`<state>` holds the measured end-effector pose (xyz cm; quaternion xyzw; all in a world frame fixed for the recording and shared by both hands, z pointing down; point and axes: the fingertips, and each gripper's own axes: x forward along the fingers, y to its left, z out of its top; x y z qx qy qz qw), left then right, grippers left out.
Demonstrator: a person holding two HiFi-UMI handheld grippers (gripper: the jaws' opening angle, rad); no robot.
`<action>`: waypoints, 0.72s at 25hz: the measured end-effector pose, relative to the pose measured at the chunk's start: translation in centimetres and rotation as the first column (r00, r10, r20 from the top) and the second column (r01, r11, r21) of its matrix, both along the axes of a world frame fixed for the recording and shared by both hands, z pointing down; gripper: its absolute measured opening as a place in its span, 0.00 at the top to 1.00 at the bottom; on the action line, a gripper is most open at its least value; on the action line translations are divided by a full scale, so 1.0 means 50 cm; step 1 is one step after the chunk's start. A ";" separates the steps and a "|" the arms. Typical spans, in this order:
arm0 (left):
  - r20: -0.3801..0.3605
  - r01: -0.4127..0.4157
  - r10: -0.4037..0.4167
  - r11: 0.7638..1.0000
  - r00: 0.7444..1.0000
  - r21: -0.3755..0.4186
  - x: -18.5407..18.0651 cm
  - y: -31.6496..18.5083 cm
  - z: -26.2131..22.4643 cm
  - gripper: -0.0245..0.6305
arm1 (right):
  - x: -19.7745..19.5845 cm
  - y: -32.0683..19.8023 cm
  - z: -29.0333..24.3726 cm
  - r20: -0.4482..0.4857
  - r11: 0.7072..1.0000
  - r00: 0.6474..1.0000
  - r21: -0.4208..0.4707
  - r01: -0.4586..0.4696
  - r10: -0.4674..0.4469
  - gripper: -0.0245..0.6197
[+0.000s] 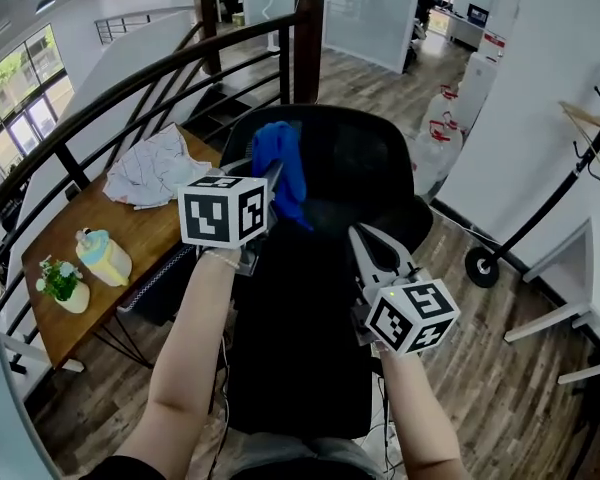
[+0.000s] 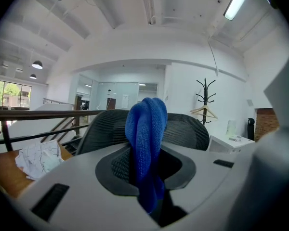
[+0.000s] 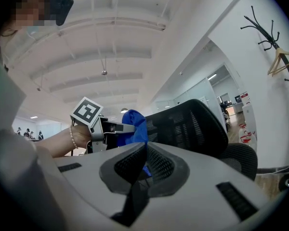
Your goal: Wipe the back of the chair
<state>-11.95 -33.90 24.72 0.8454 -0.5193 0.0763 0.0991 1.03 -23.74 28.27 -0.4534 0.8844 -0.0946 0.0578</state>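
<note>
"Where's the cloth?"

"It's nipped tight in my left tongs [image 1: 272,176]. It's a blue knitted cloth [image 1: 283,168], bunched in a soft fold at eleven o'clock on the black mesh chair back [image 1: 360,153], by its top rim. I can't tell if it's touching."

"And the right tongs [image 1: 358,236]?"

"Closed on nothing, at five o'clock from the cloth."

"How would you wipe it?"

"I'd spread the fold flat and follow the curved rim with light, even strokes. The open mesh probably gives under pressure and could snag the knit."

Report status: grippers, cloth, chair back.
Left gripper shut on blue cloth. Right gripper shut, empty. Cloth at chair back top. Nothing blocking.
</note>
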 end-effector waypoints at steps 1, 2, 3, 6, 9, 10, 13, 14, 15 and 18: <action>-0.002 0.015 -0.015 1.000 1.000 -0.001 -0.015 0.004 0.003 0.83 | -0.006 0.004 0.004 -0.002 1.000 1.000 -0.006 0.010 -0.010 0.91; -0.004 0.031 -0.031 1.000 0.999 -0.002 -0.031 0.010 0.007 0.83 | -0.011 0.008 0.008 -0.005 1.000 1.000 -0.013 0.019 -0.019 0.91; -0.007 0.049 -0.049 0.999 0.999 -0.004 -0.048 0.016 0.011 0.83 | -0.015 0.012 0.013 -0.005 0.999 1.000 -0.020 0.026 -0.026 0.91; -0.026 0.103 -0.103 0.995 0.994 -0.006 -0.101 0.037 0.024 0.83 | -0.023 0.027 0.027 0.003 0.999 0.999 -0.038 0.038 -0.038 0.91; -0.035 0.150 -0.150 0.989 0.988 -0.011 -0.147 0.061 0.038 0.83 | -0.027 0.040 0.037 0.004 0.998 0.999 -0.050 0.045 -0.045 0.91; -0.038 0.166 -0.167 0.986 0.985 -0.013 -0.160 0.071 0.043 0.83 | -0.028 0.045 0.039 0.004 0.997 0.999 -0.053 0.047 -0.047 0.91; -0.068 0.194 -0.193 0.981 0.979 -0.002 -0.178 0.104 0.057 0.83 | -0.027 0.059 0.052 -0.003 0.997 0.999 -0.062 0.052 -0.052 0.91; -0.081 0.184 -0.183 0.983 0.980 0.004 -0.171 0.118 0.065 0.83 | -0.023 0.064 0.060 -0.004 0.996 0.999 -0.068 0.050 -0.050 0.91; -0.092 0.168 -0.166 0.986 0.982 0.006 -0.159 0.134 0.077 0.83 | -0.017 0.069 0.068 -0.004 0.996 0.999 -0.077 0.046 -0.046 0.91; -0.129 0.122 -0.123 0.992 0.984 -0.020 -0.115 0.183 0.131 0.83 | 0.006 0.087 0.094 -0.003 0.994 1.000 -0.107 0.024 -0.024 0.91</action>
